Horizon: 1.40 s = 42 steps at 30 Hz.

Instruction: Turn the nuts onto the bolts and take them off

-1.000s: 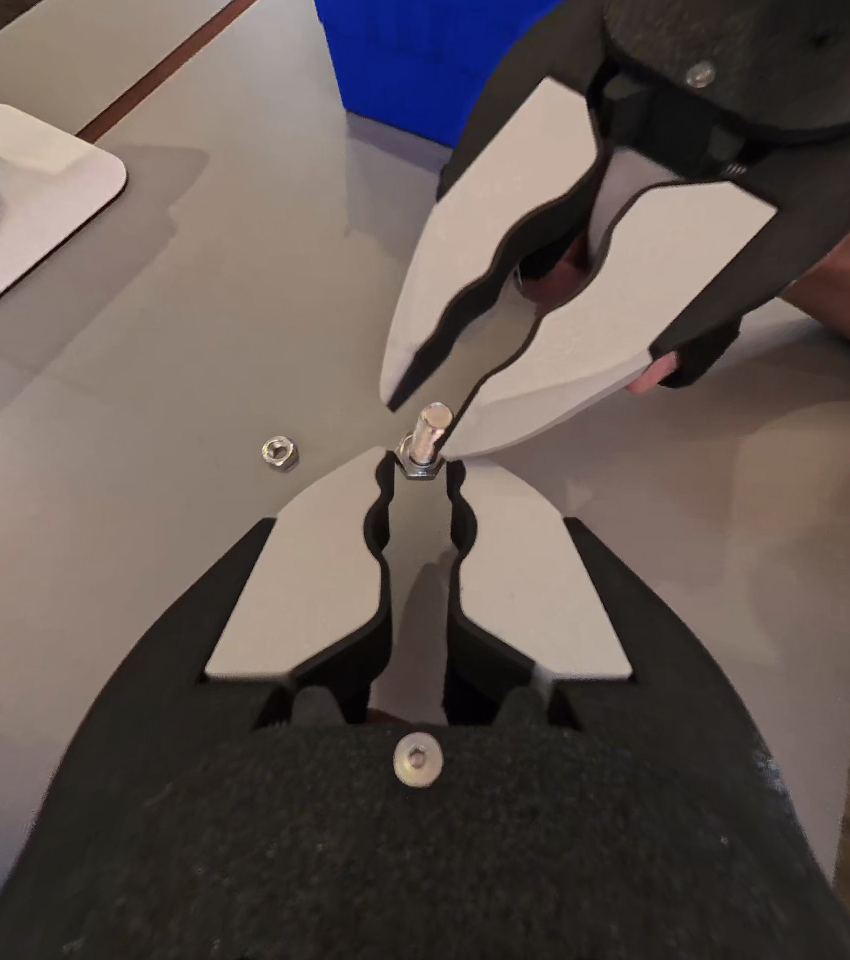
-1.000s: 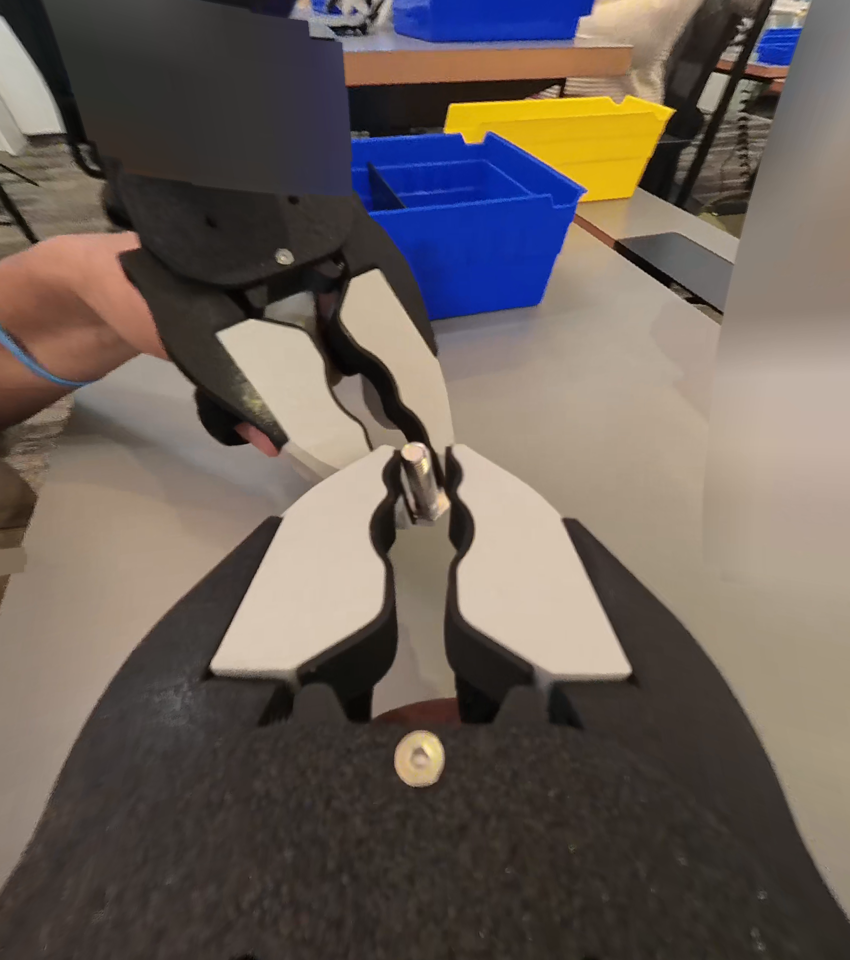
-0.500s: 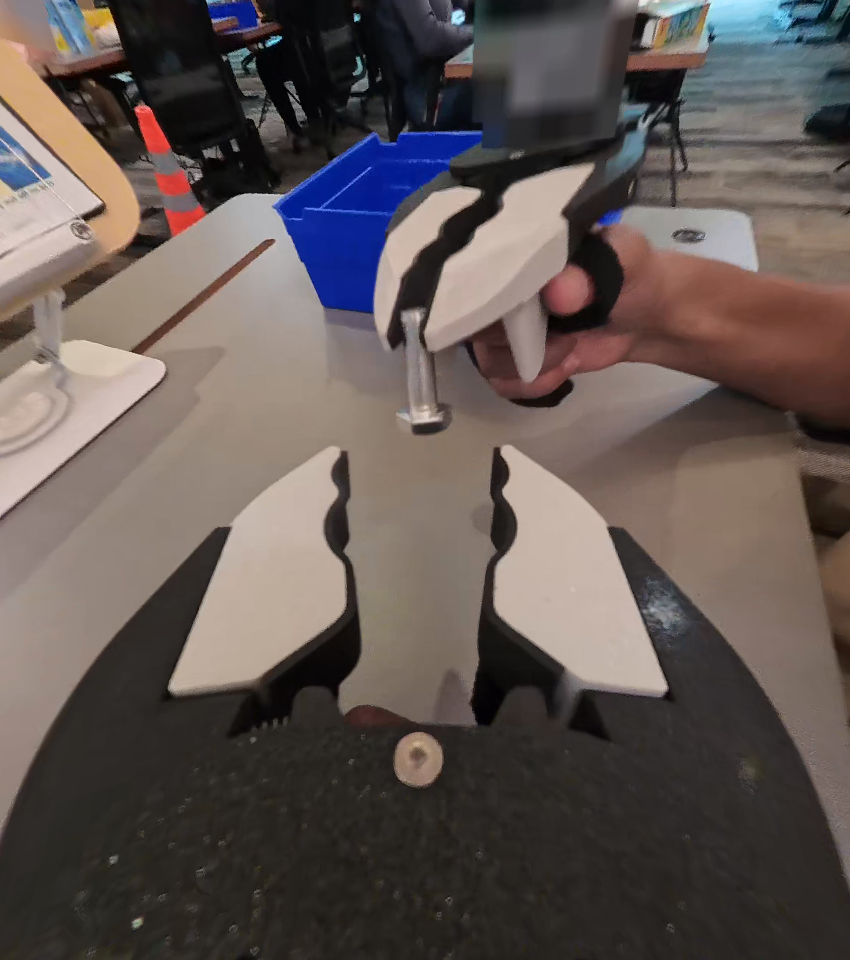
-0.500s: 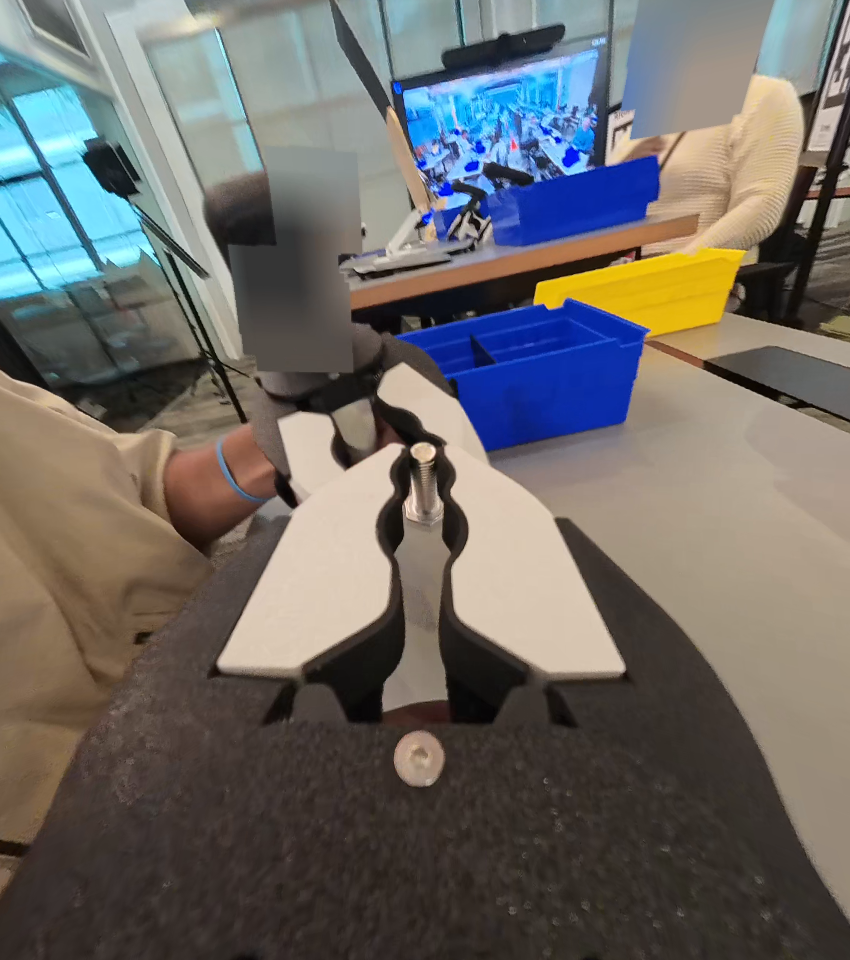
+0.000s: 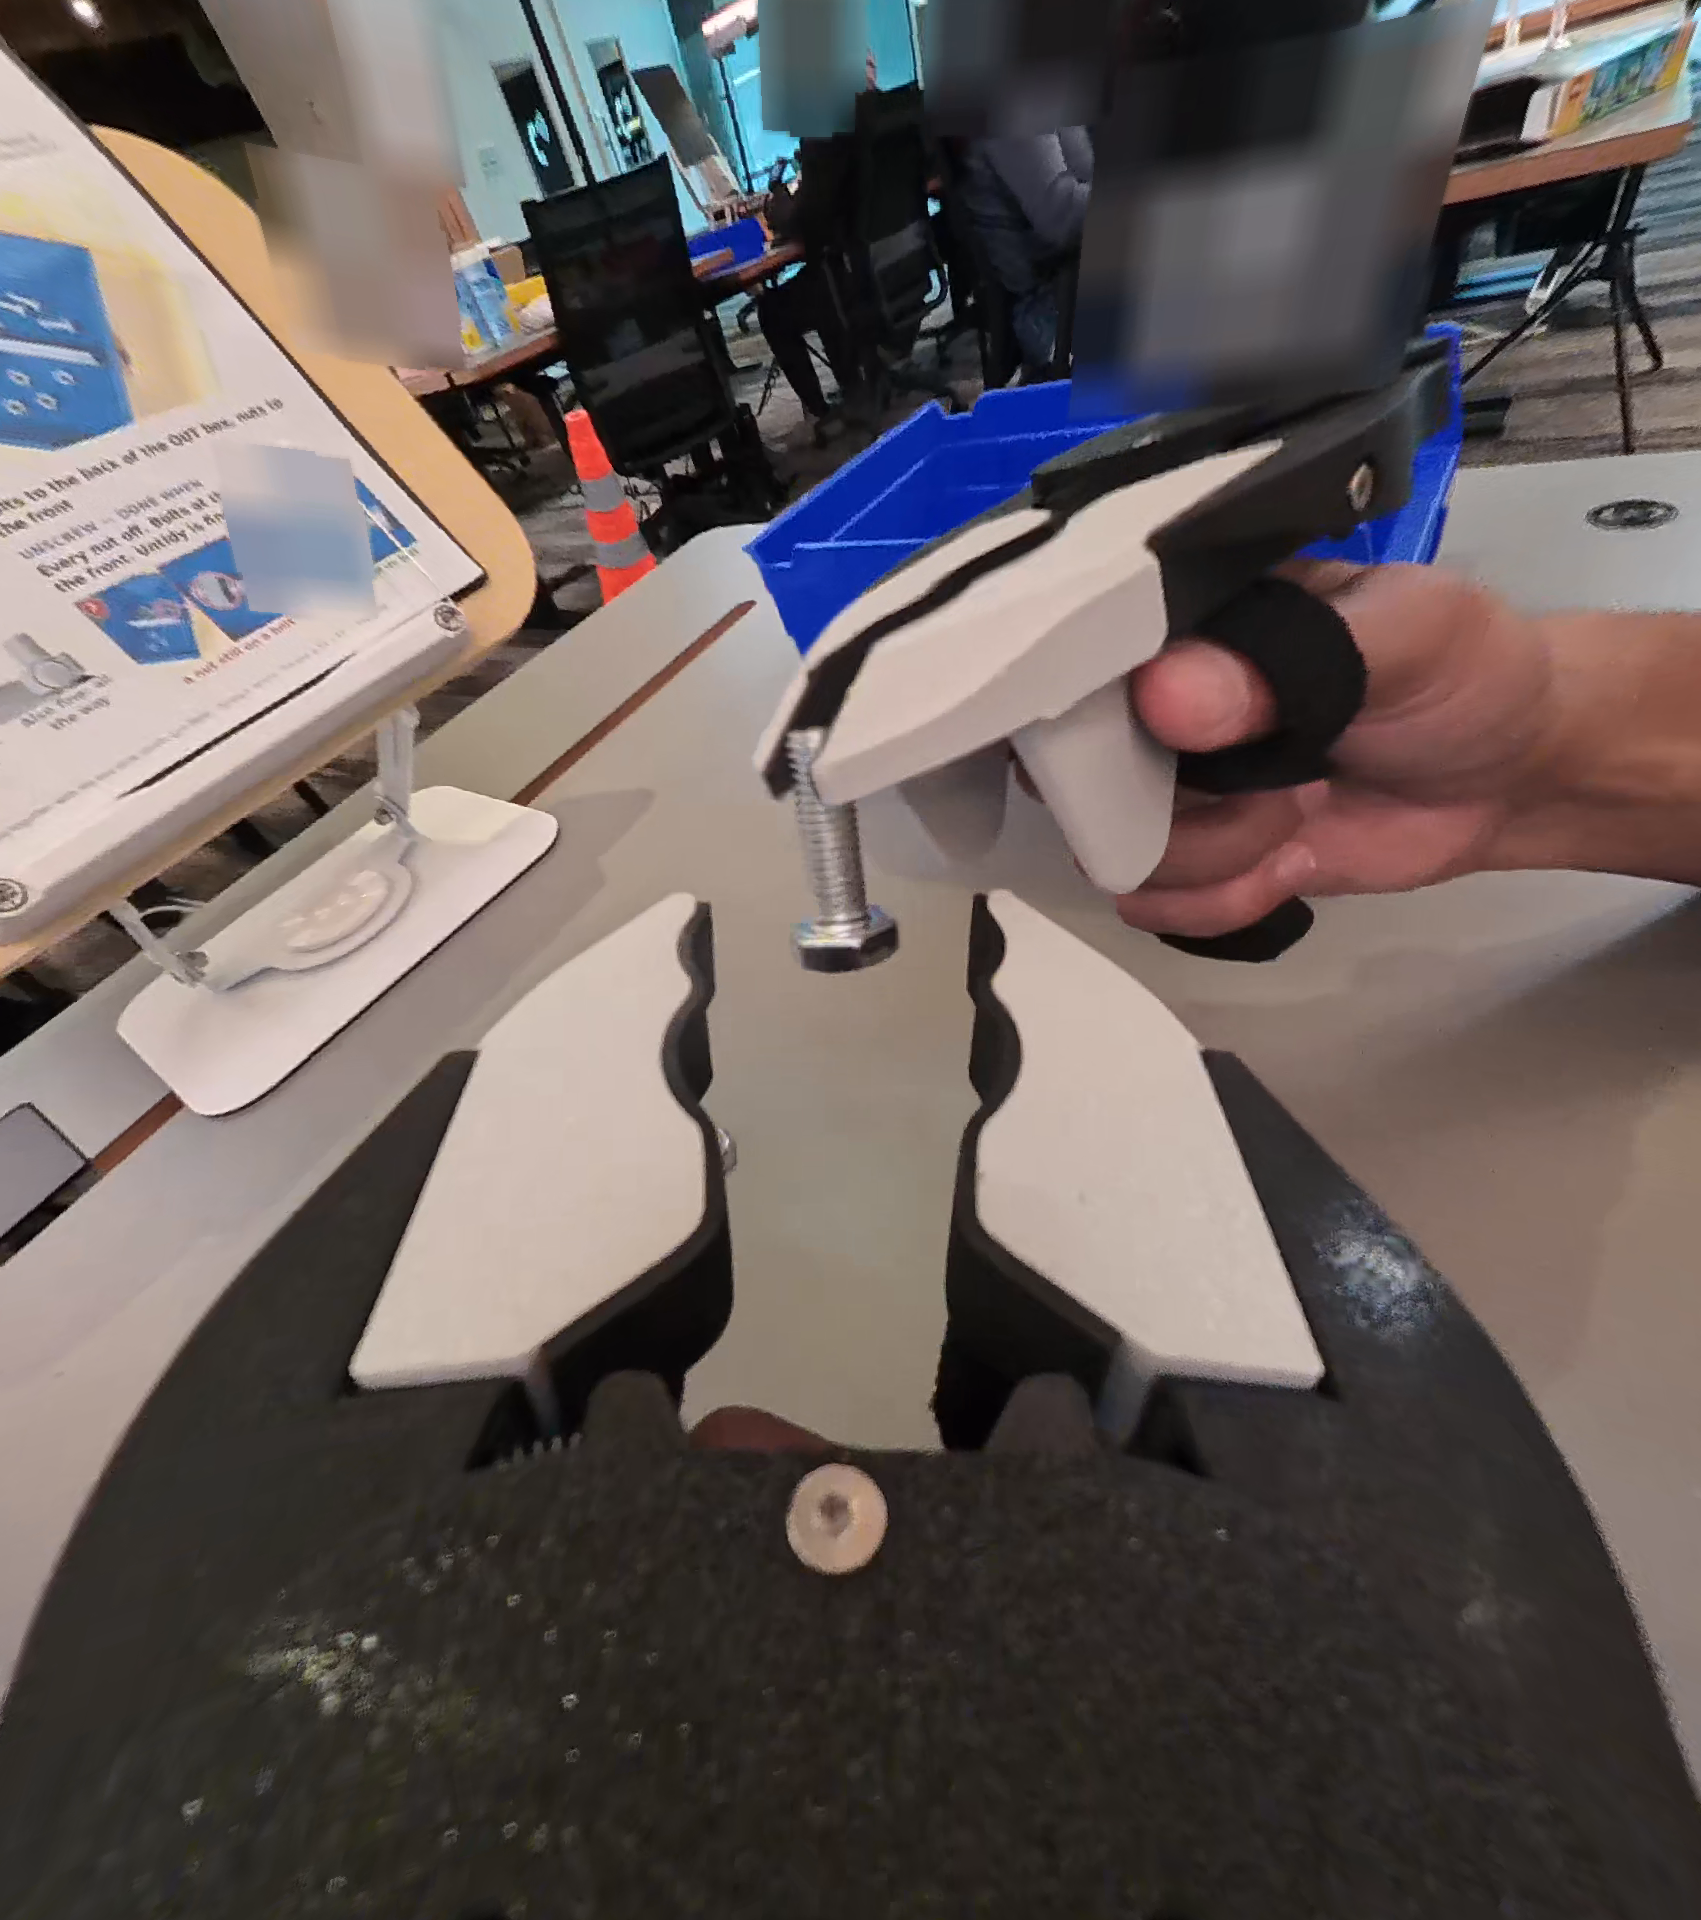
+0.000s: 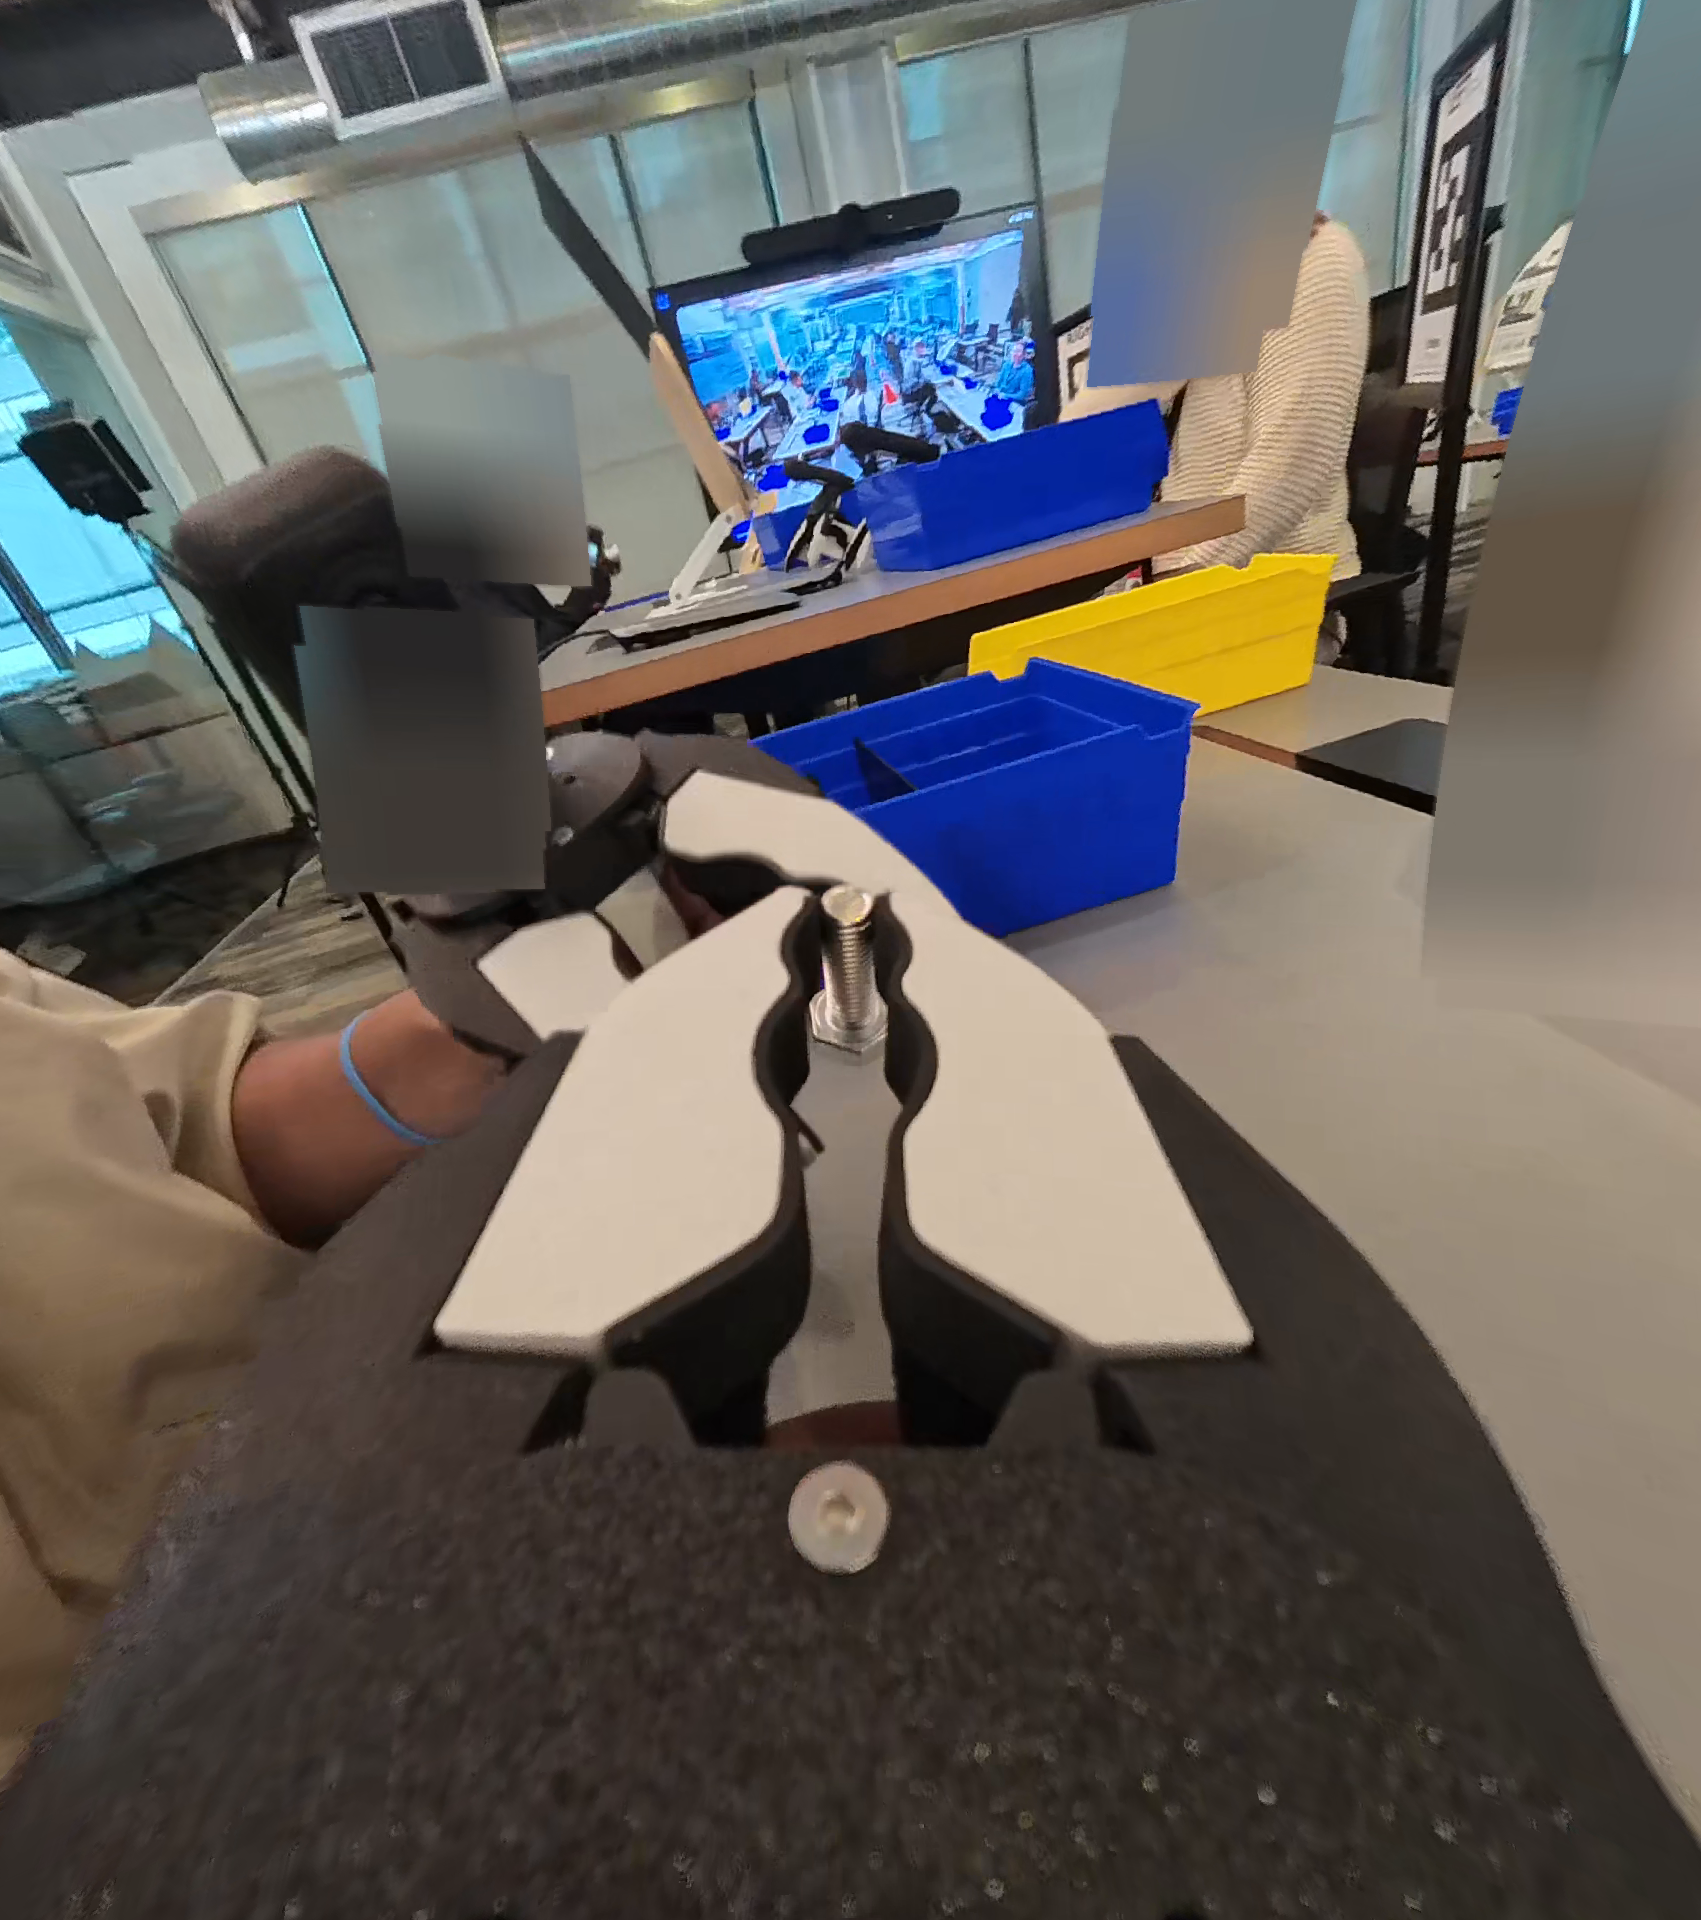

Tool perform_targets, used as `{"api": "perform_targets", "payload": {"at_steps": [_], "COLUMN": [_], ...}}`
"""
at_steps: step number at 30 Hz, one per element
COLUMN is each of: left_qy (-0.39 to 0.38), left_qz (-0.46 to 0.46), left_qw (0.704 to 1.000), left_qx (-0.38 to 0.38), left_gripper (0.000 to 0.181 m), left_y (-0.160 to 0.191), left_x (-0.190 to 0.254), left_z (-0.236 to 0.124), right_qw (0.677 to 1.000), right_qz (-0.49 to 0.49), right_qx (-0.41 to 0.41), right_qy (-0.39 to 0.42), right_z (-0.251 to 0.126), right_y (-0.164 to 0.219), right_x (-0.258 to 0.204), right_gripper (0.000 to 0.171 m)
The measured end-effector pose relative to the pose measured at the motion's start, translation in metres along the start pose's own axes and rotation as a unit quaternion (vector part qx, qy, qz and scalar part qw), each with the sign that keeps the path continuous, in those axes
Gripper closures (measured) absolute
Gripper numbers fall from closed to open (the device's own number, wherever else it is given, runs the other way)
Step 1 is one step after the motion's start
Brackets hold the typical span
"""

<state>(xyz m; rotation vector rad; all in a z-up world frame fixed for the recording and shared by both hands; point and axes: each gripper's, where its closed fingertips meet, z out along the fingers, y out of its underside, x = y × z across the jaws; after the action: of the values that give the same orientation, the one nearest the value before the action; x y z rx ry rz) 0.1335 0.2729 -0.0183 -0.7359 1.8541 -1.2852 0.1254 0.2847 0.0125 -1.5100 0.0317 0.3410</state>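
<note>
A silver hex-head bolt (image 5: 828, 852) hangs head down above the grey table (image 5: 1448, 1091). My right gripper (image 5: 786, 750) is shut on its threaded end. In the right wrist view the same bolt (image 6: 848, 977) sits clamped between the tips of my right gripper (image 6: 848, 914). My left gripper (image 5: 838, 920) is open and empty, with its jaws on either side of the bolt head and not touching it. A white finger (image 6: 752, 831) of the left gripper shows behind the bolt. A small metal piece (image 5: 725, 1149), perhaps a nut, peeks out by the left finger.
A blue divided bin (image 5: 887, 509) stands on the table behind the grippers and also shows in the right wrist view (image 6: 1022, 821). A yellow bin (image 6: 1168, 634) is farther back. A printed sheet on a white stand (image 5: 337, 914) is at the left. Less than 4 cm separates the two grippers' tips.
The left gripper has opened and let go of the bolt head. The right gripper has lifted the bolt off the table, and both grippers have tilted up.
</note>
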Motion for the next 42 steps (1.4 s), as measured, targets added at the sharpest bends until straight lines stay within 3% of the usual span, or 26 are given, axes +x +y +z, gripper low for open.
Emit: {"api": "perform_targets", "payload": {"at_steps": [7, 18, 19, 20, 37, 42], "left_qy": [-0.058, -0.068, -0.066, -0.053, -0.063, -0.064], "left_qz": [0.030, 0.003, 0.003, 0.004, 0.013, 0.012], "left_qw": [0.997, 0.997, 0.997, 0.998, 0.998, 0.998], "left_qx": [-0.027, -0.030, -0.033, -0.037, 0.004, -0.001], "left_gripper": [0.140, 0.136, 0.139, 0.163, 0.163, 0.154], "left_y": [0.007, 0.008, 0.009, 0.011, 0.004, 0.005], "left_x": [-0.005, -0.012, -0.012, -0.009, -0.011, -0.011], "left_z": [0.008, 0.008, 0.008, 0.007, 0.005, 0.006], "right_qw": [0.999, 0.998, 0.998, 0.998, 0.992, 0.993], "right_qz": [0.030, 0.031, 0.032, 0.033, 0.115, 0.114], "right_qx": [0.018, 0.018, 0.016, 0.014, 0.046, 0.042], "right_qy": [0.038, 0.048, 0.044, 0.045, 0.005, 0.002], "right_z": [0.002, 0.000, 0.001, 0.001, -0.001, 0.002], "right_y": [-0.001, -0.001, -0.001, 0.000, -0.005, -0.003], "right_x": [0.009, 0.013, 0.013, 0.013, 0.013, 0.011], "right_gripper": [0.162, 0.162, 0.162, 0.162, 0.162, 0.162]}}
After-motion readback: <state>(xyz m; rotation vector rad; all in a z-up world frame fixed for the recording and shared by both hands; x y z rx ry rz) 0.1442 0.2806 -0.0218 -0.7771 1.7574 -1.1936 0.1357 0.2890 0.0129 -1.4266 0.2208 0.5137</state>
